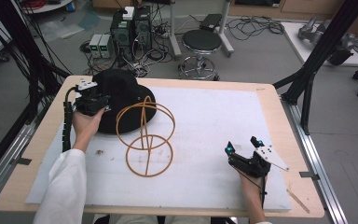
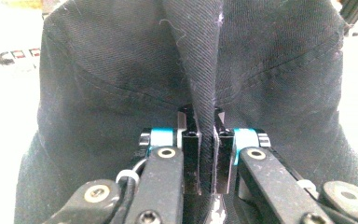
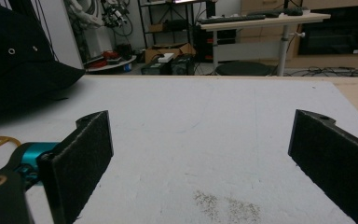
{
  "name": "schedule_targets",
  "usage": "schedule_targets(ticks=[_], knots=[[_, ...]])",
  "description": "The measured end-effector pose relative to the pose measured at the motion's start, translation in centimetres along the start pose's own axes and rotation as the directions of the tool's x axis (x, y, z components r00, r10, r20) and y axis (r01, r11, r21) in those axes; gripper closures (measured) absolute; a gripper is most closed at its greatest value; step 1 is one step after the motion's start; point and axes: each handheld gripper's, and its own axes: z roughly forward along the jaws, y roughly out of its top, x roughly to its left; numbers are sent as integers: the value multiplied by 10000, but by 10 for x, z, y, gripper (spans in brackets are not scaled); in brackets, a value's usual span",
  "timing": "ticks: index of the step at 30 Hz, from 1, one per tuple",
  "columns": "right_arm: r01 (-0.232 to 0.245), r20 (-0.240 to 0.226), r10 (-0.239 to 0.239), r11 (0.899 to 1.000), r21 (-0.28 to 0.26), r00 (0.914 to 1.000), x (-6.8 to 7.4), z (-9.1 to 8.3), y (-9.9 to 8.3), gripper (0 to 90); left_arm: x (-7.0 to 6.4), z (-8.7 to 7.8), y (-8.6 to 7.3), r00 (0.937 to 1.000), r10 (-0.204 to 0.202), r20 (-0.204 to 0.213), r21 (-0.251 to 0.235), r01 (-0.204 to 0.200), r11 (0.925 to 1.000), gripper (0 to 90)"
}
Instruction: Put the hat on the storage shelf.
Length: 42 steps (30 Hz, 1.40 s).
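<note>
1. My left claw (image 2: 207, 140) is clamped on a raised fold of the black hat (image 2: 121, 93). In the left gripper view the cloth runs up between the jaws as a narrow ridge, and the jaws stand nearly together on it.
2. My right claw (image 1: 244, 145) is wide open and holds nothing. It rests low over the white mat (image 1: 214, 121) near the front right corner.
3. The hat (image 1: 121, 95) sits at the far left of the mat, beside the wire stand (image 1: 145, 135), whose upper hoops overlap its brim in the high view. Whether wire and brim touch, I cannot tell.
4. Risk, slip: the grip takes only a thin pinch of cloth. A quick lift could pull the fold out, and the hat would drop.
5. Risk, snag: the stand looks light. If the brim drags a hoop as the hat rises, the stand could tip or slide.
6. Risk, sag: held by one fold, the hat will likely hang lopsided, which makes setting it squarely on the stand hard.
7. Position: the hat is in my left claw; it lies well apart from my right claw, across the mat with the stand between them.
</note>
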Motion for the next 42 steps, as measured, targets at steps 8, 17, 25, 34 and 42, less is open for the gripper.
schedule_targets(ticks=[8,17,25,34,42], knots=[[55,54,-55,10000,-62,10000,1,1,1,56,6,-34,10,9998,-118,-189,-1380,91,9904,858],[110,14,-110,9998,-157,9999,4,2,2,56,10,-72,20,9979,-430,474,-2918,550,9549,857],[83,-6,-84,9998,-152,10000,5,1,3,56,11,-93,30,9965,-564,625,-3904,764,9175,856],[141,4,-141,9998,-157,9999,5,2,3,56,7,-125,48,9952,-227,956,-4950,673,8663,856],[294,15,-293,9993,-229,9996,7,1,3,56,-4,-147,61,9878,8,1554,-5781,903,8110,856]])
